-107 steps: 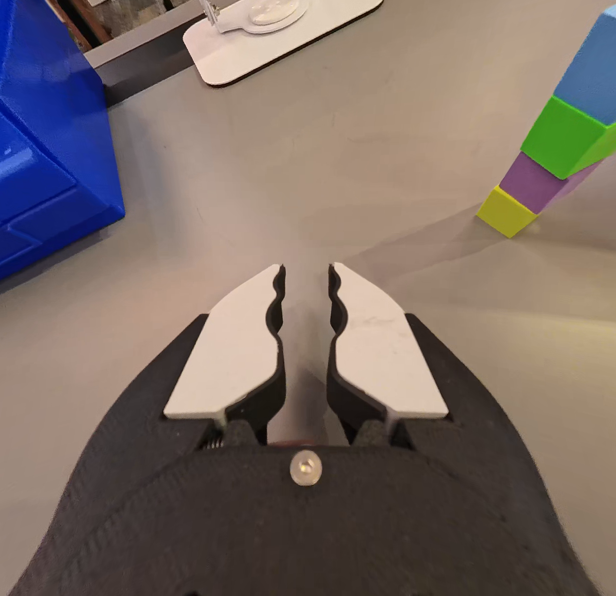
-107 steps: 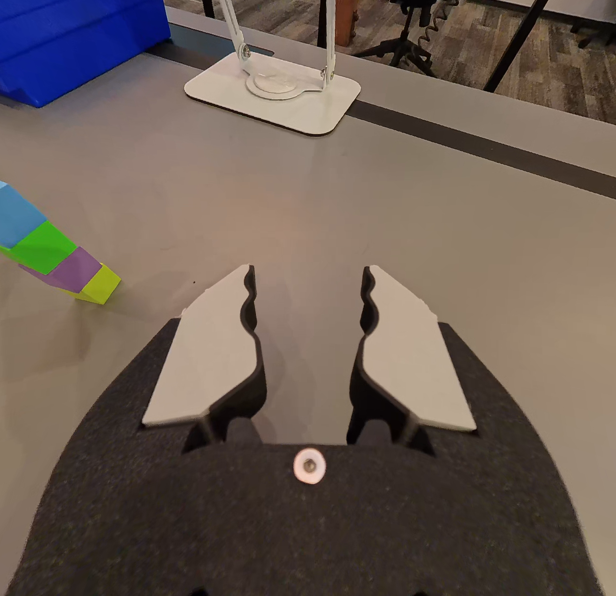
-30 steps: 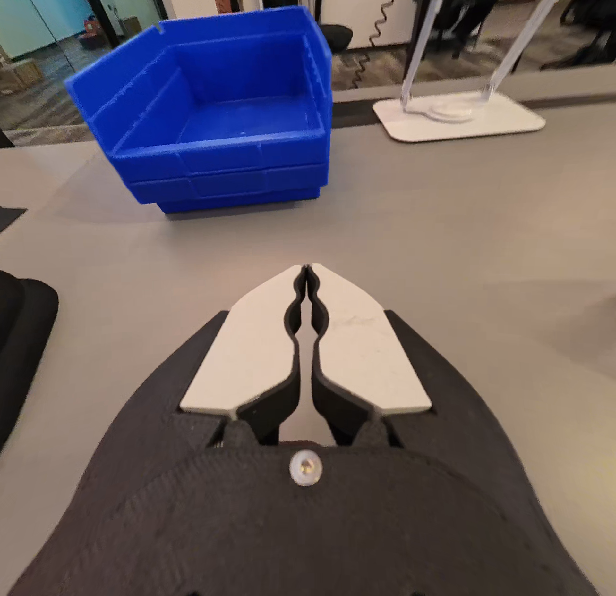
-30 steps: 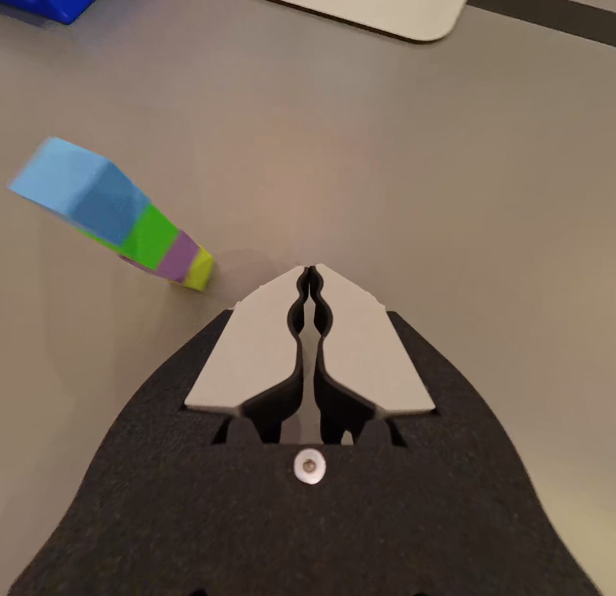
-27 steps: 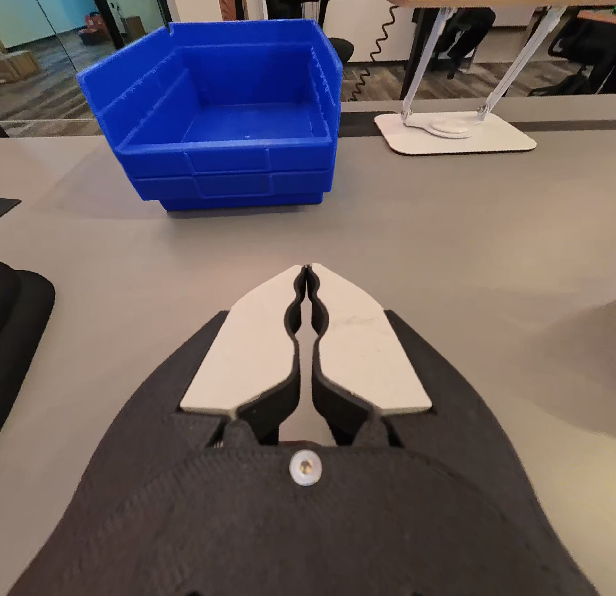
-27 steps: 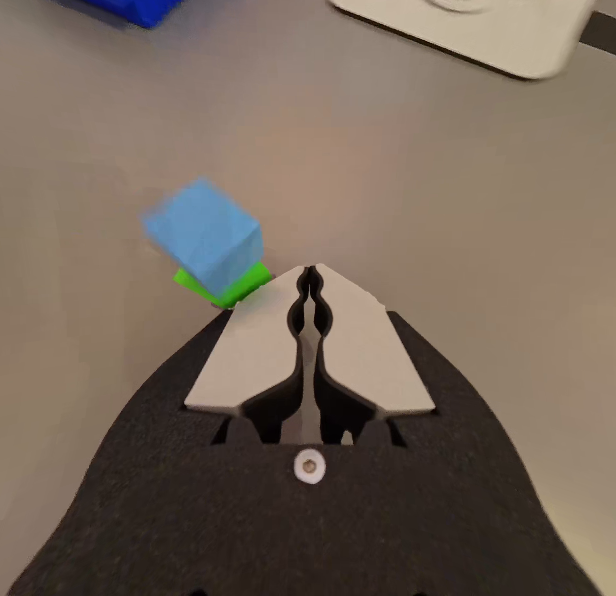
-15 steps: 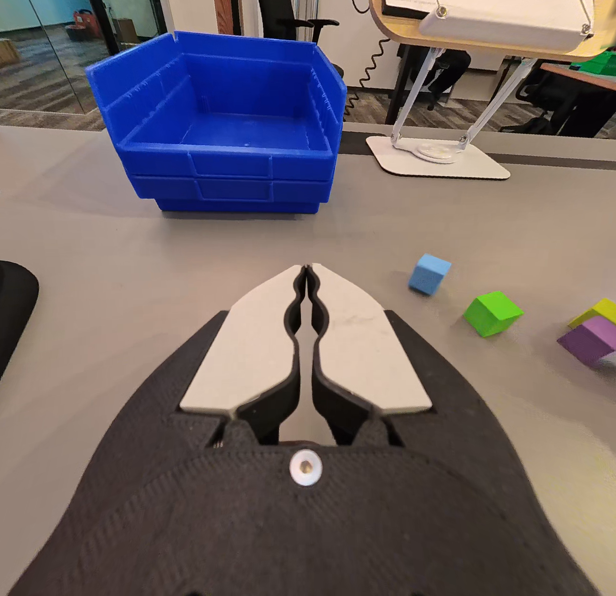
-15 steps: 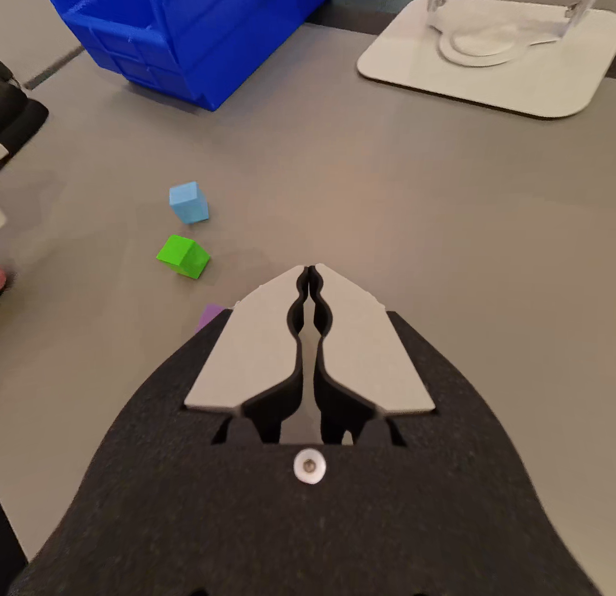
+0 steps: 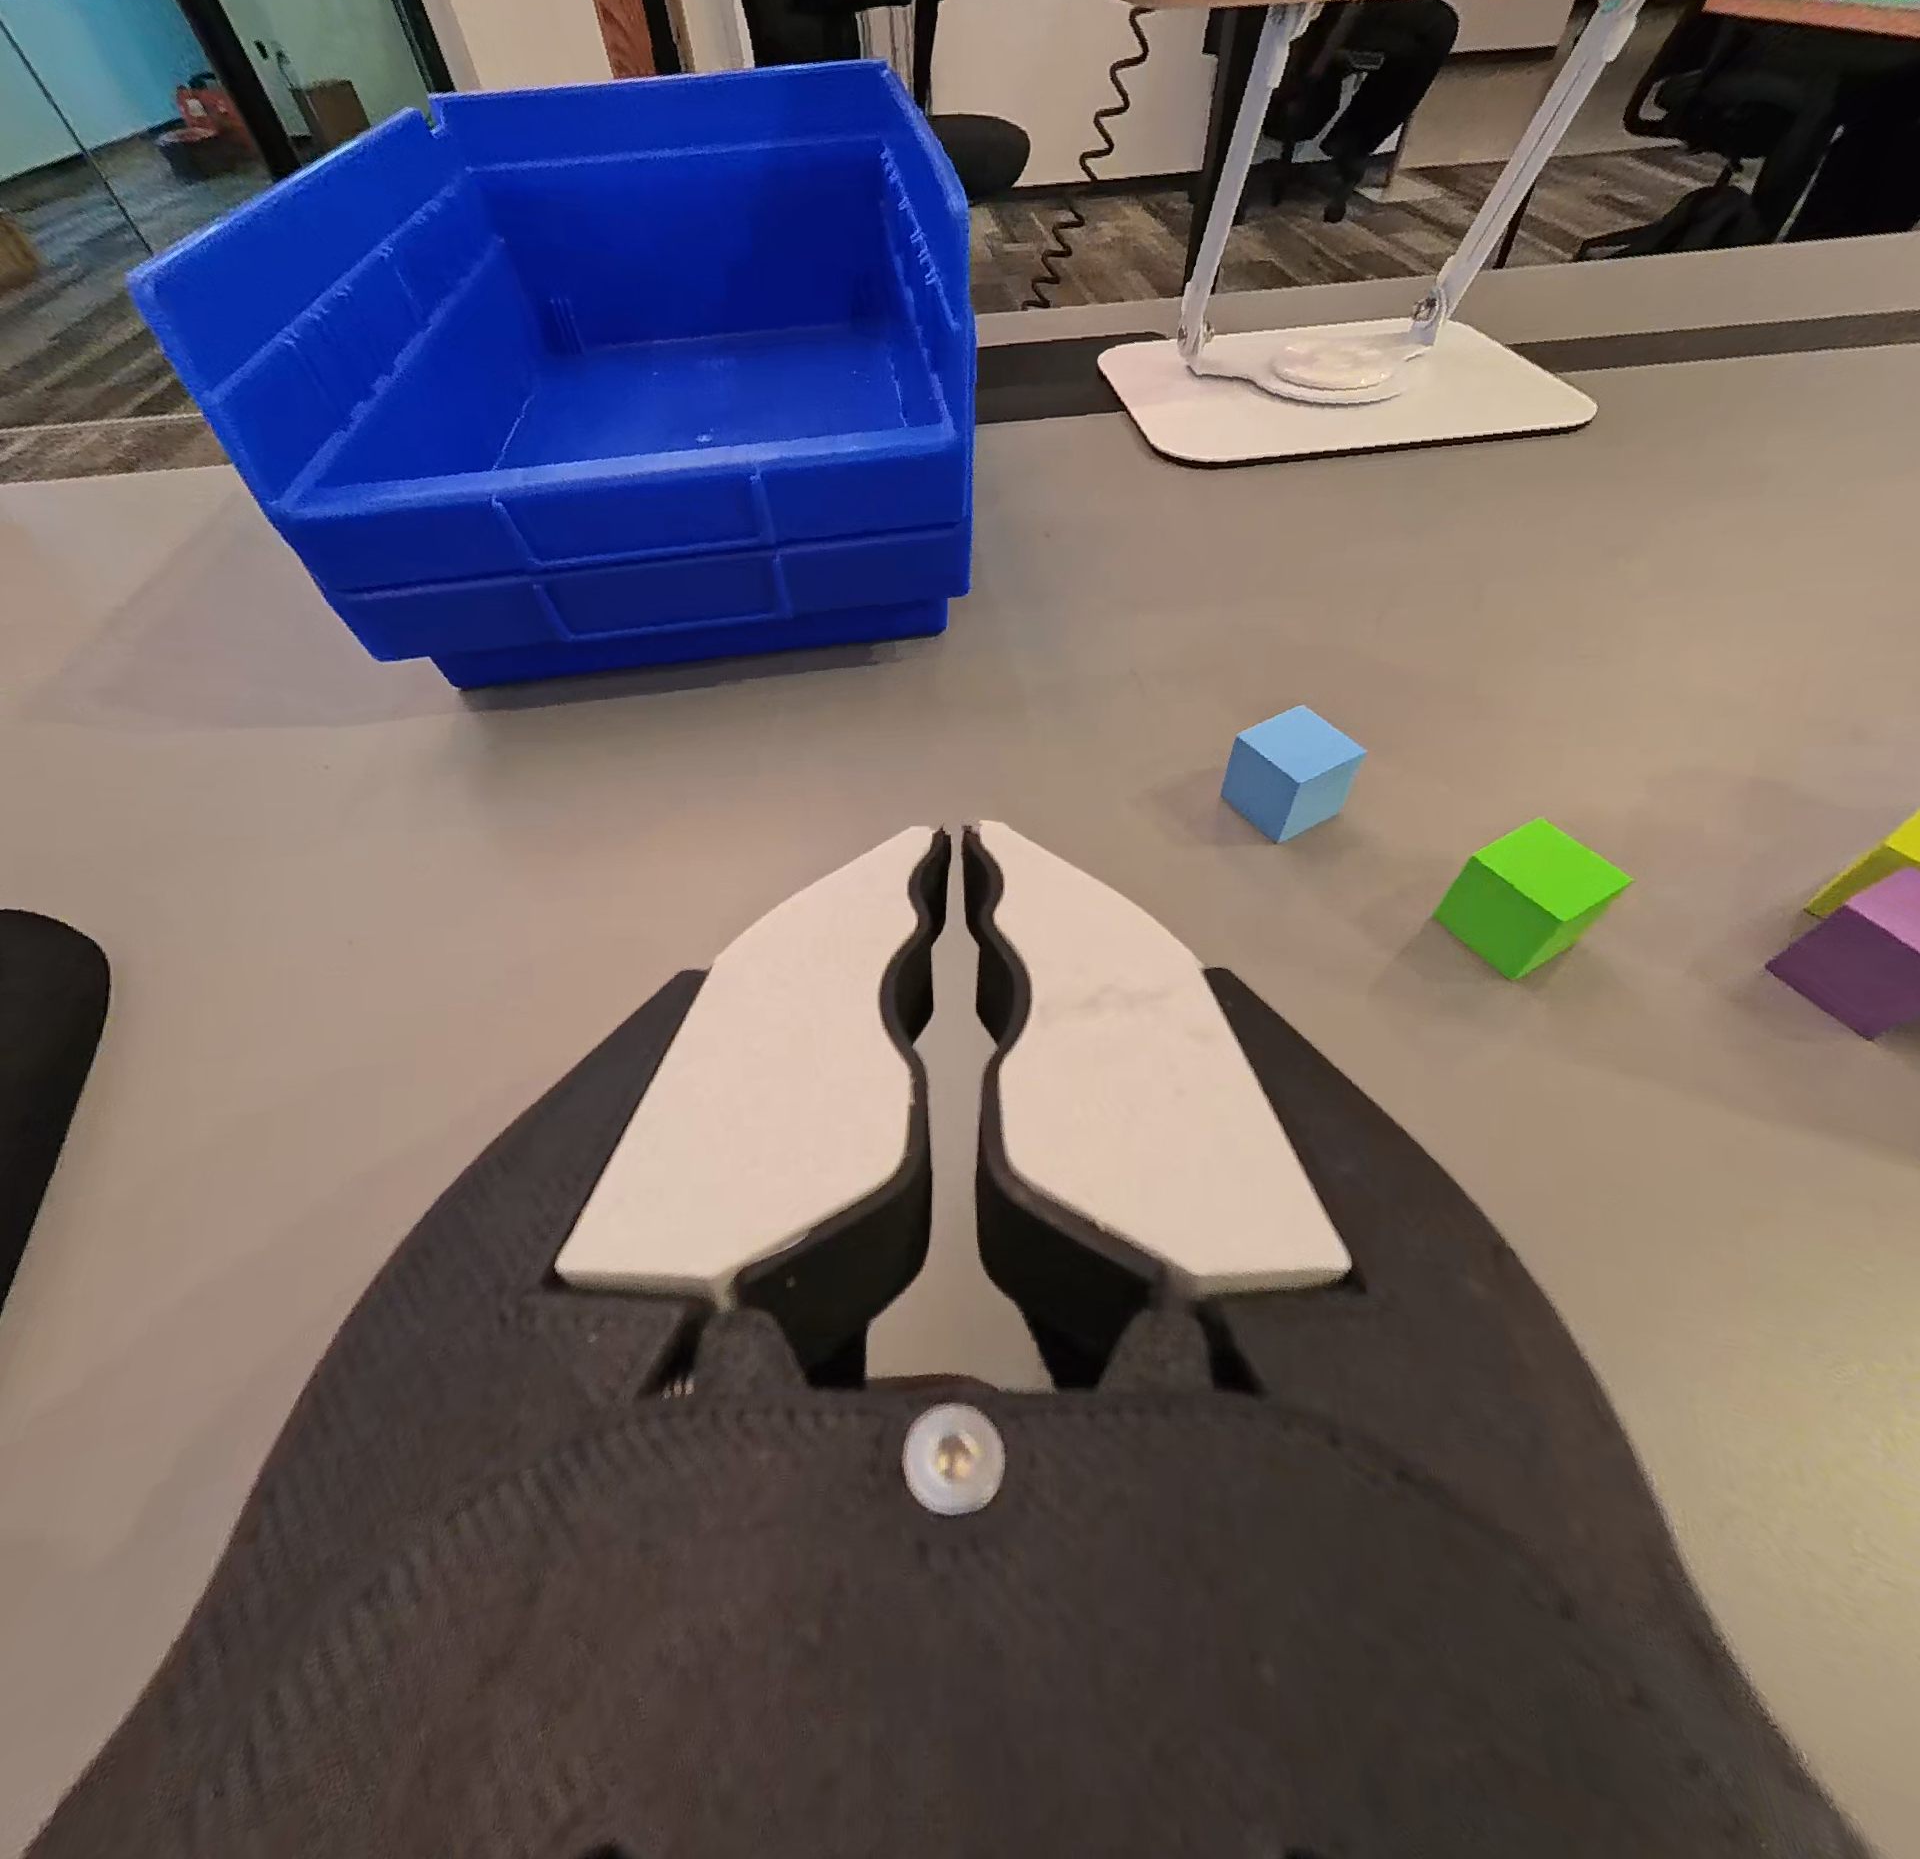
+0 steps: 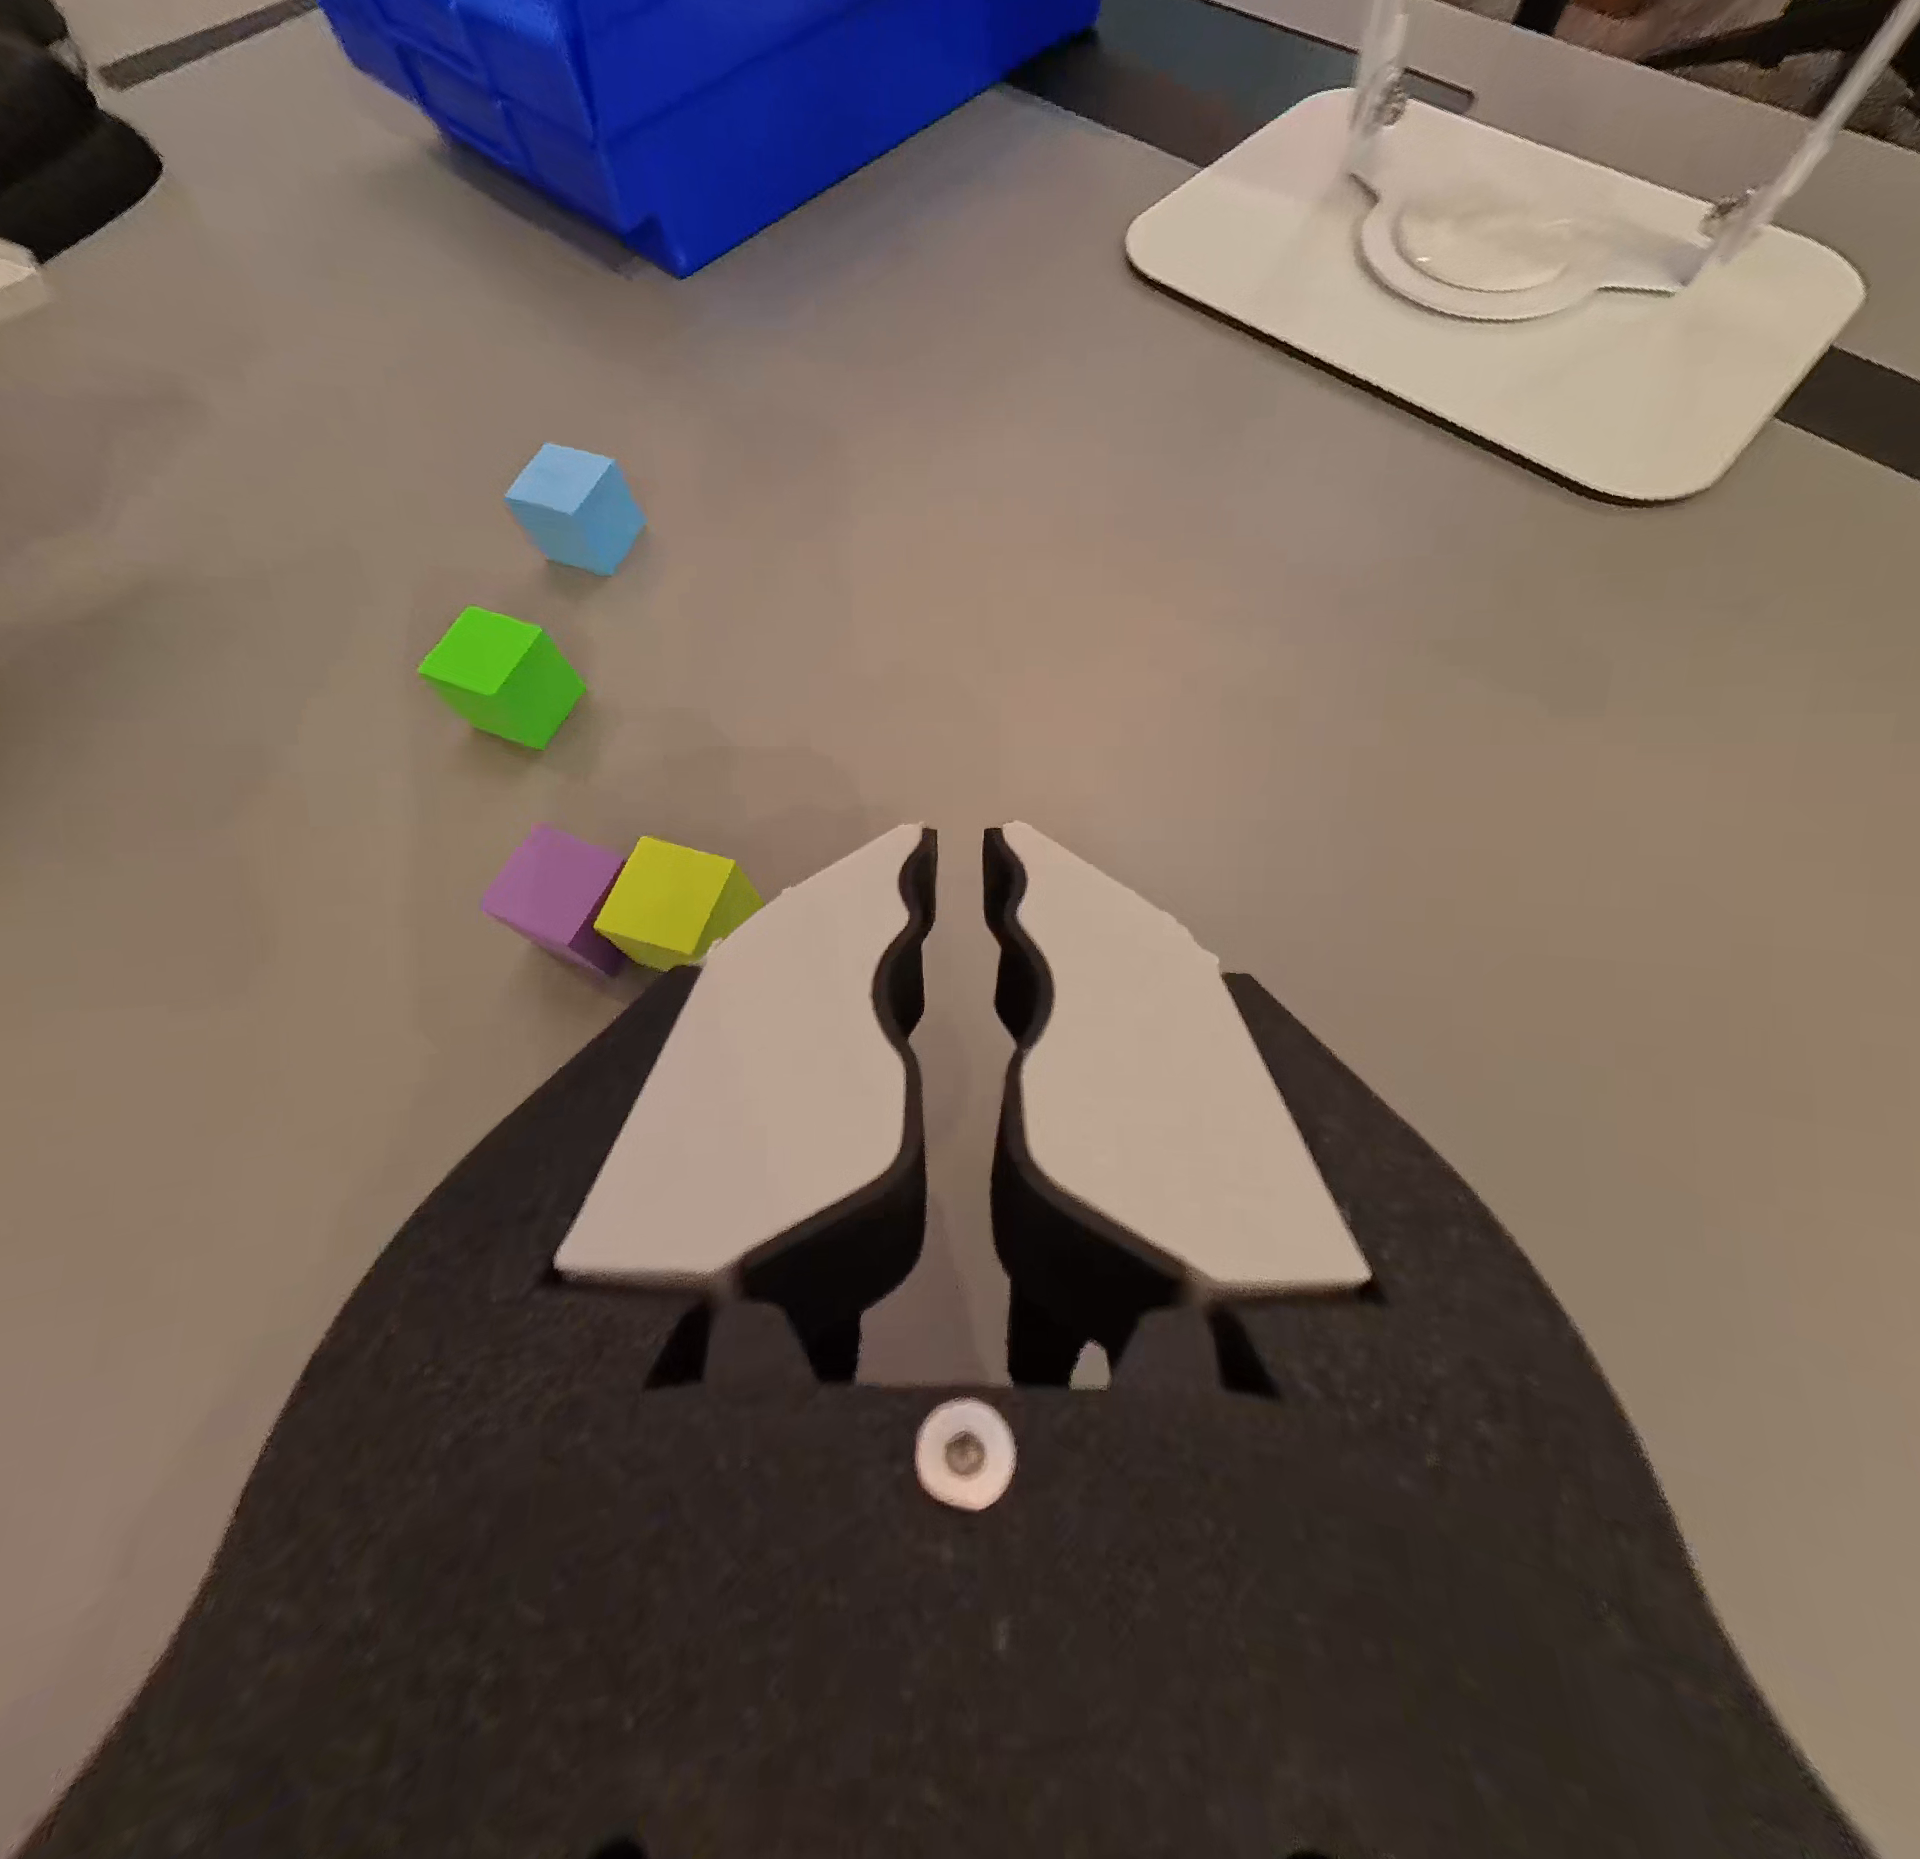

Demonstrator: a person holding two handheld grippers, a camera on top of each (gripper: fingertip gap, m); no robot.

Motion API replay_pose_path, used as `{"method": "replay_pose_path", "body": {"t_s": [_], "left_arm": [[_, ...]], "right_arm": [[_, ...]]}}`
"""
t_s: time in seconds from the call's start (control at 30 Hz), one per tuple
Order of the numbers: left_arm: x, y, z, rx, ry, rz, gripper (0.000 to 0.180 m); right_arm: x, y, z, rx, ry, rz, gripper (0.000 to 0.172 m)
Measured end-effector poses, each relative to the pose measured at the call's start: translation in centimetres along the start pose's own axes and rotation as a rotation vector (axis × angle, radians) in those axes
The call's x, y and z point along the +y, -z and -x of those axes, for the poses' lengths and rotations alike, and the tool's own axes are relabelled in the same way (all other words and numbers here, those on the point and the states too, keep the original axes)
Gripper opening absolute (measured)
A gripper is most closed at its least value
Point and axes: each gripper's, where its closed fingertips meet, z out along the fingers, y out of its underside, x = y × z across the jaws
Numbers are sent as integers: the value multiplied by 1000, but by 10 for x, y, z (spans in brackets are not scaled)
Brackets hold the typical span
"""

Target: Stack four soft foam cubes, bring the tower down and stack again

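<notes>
A grey worktop [image 10: 1247, 718] carries four soft foam cubes lying scattered, none stacked. The light blue foam cube [image 10: 575, 507] lies nearest a deep blue plastic storage bin [image 9: 623, 407]; the bright green foam cube [image 10: 502, 677] sits apart from it, closer to the camera. The purple foam cube [image 10: 545, 890] and the yellow-green foam cube [image 10: 670, 900] touch each other, just beside the left finger of the right gripper [image 10: 958, 843]. In the left wrist view these two show only partly at the right edge.

A white flat stand base [image 10: 1507, 292] with two slanted legs stands on the far right of the worktop, well clear of the cubes. A black pad [image 9: 42, 1030] lies at the left edge. Office chairs and a wooden desk stand beyond the worktop.

The blue bin, seemingly two nested bins, shows a bare floor inside.

The left gripper [image 9: 956, 841] has its tips almost together with only a sliver between, holding nothing, over bare worktop. The right gripper stands slightly open, nothing between its fingers.
</notes>
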Motion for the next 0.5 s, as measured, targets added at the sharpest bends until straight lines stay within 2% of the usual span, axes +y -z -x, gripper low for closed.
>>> {"method": "replay_pose_path", "body": {"t_s": [0.07, 0.13, 0.33, 0.5], "left_arm": [[0, 0, -1, 6, -6, 2, 3], [0, -1, -3, 13, -8, 3, 4], [1, -2, -5, 18, -23, 11, 5], [-4, 1, -13, 53, -41, -27, 10]], "right_arm": [[1, -3, 7, -27, 47, 5, 14], [-1, -4, 20, -98, 87, -1, 34], [6, -8, 55, -183, 367, 21, 50], [14, -14, 62, -228, 386, 44, 62]]}}
